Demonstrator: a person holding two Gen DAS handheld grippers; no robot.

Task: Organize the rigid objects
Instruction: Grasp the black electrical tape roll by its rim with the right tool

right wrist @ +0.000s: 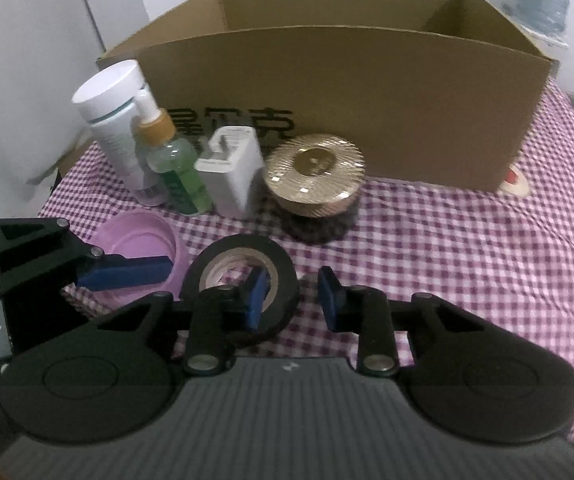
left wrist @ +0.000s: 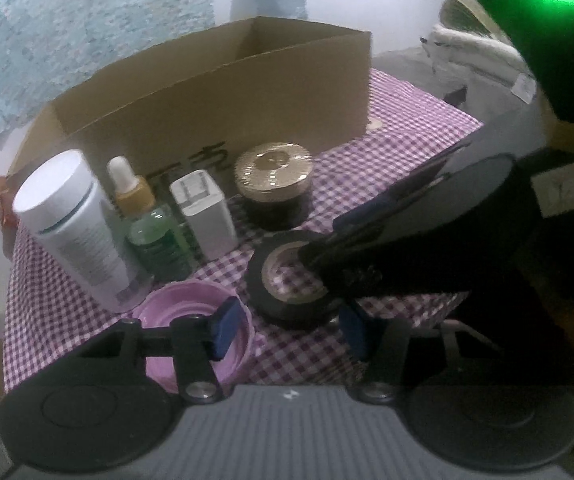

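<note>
Left wrist view: nearest the lens, the left claw (left wrist: 287, 330) is seen spread wide and holding nothing, with one blue pad (left wrist: 225, 328) over the pink lid (left wrist: 167, 320) and the other just beside the roll of black tape (left wrist: 289, 280). The roll lies flat on the checked tabletop (left wrist: 387, 152). From the right, the right claw (left wrist: 319, 258) is seen reaching into the roll, one finger inside the core. Behind stand a white tube (left wrist: 73, 224), a dropper bottle (left wrist: 155, 232), a white charger (left wrist: 205, 214) and a gold-lidded jar (left wrist: 273, 184), all in front of the open cardboard box (left wrist: 215, 96).

Right wrist view: the right claw (right wrist: 293, 300) is shown partly open, not yet closed; its left pad (right wrist: 257, 296) sits within the core of the roll of black tape (right wrist: 243, 276), its right pad outside the wall. The left claw (right wrist: 127, 272) is seen lying across the pink lid (right wrist: 139, 240). The cardboard box (right wrist: 347, 92) stands well behind, its inside not visible.

The step in hand is judged to be the grasp of the tape roll. Next, the pads would need to be closed on the roll's wall, and the roll lifted clear of the jar and carried over the box rim.
</note>
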